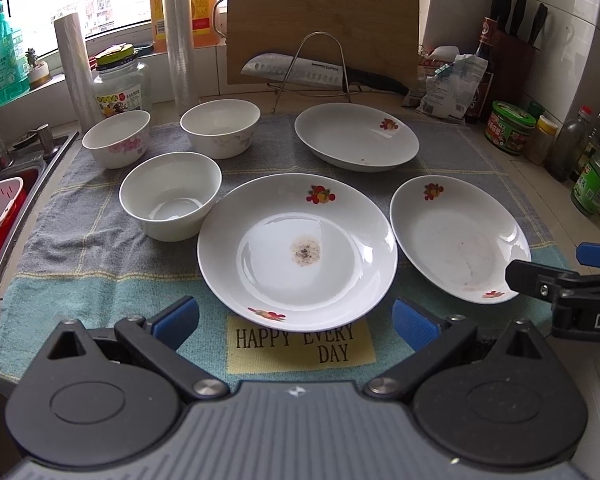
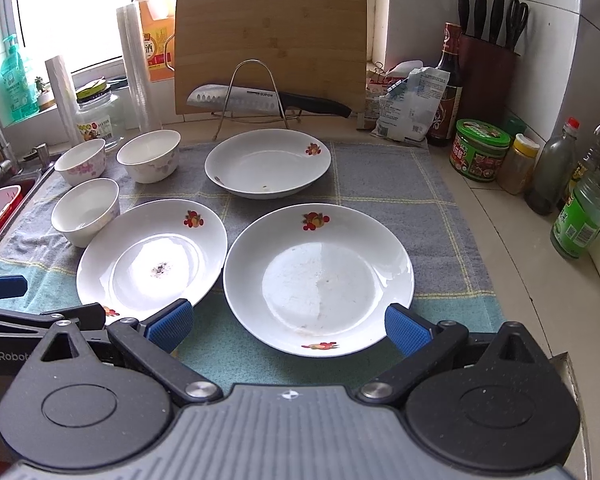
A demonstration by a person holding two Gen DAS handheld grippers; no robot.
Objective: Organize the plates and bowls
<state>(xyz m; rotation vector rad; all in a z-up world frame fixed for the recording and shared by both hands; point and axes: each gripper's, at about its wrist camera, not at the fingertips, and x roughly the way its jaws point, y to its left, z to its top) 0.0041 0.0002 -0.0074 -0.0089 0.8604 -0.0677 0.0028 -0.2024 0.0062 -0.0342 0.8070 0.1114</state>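
— On the surface, what crowds the dishes?
— Jars (image 2: 478,150) right, sink (image 1: 4,200) left. Three plates (image 1: 296,246) and three bowls (image 1: 170,194) sit empty on the towel (image 2: 400,200). Left tool (image 1: 296,322) and right tool (image 2: 288,326) both spread, holding nothing.

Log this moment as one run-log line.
left claw: open, empty | right claw: open, empty | three plates, three bowls: unstacked on towel | stage: start

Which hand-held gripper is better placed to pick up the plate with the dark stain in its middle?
Left. The left hand-held gripper is open, with the stained plate straight ahead between its fingers. The right hand-held gripper faces the neighbouring plate instead.
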